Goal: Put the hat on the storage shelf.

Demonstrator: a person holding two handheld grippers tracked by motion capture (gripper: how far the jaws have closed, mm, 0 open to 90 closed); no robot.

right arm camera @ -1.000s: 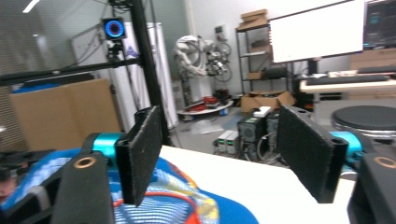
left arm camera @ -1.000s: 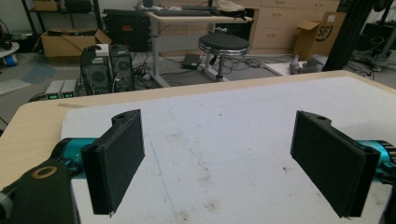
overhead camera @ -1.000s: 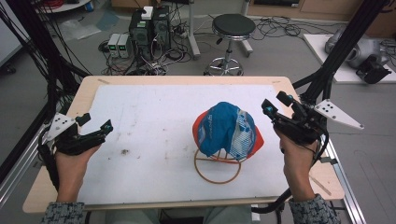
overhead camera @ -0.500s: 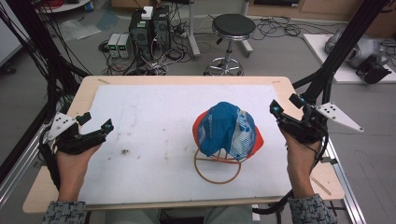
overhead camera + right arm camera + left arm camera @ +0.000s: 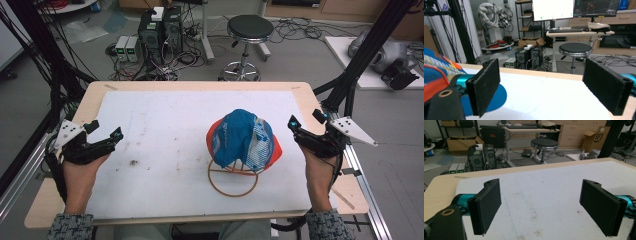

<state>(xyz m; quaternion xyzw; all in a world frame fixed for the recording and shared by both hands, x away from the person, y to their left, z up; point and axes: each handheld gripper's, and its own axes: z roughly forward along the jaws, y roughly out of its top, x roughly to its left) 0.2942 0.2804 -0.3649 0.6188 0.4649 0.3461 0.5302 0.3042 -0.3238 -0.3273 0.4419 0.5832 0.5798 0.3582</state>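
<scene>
A blue, white and orange cap (image 5: 244, 139) sits on a thin orange wire stand (image 5: 233, 183) right of the middle of the white mat. My right gripper (image 5: 305, 118) is just right of the cap, apart from it and open. Its jaws have just been opening, with nothing between them. In the right gripper view the cap (image 5: 435, 71) and its blue brim (image 5: 497, 96) lie at the left, beside the wide-apart pads of the right gripper (image 5: 549, 85). My left gripper (image 5: 106, 128) rests open at the mat's left edge; its view shows the left gripper (image 5: 544, 205) over bare mat.
The white mat (image 5: 165, 130) covers most of a wooden table (image 5: 200, 86). A small dark speck (image 5: 133, 162) lies on the mat near the left hand. Beyond the far edge stand a black stool (image 5: 249, 30) and computer boxes (image 5: 155, 30). Black frame posts flank the table.
My right gripper has sunk and drifted right, away from the cap, and its jaws stand wider. The left gripper and the cap have not moved.
</scene>
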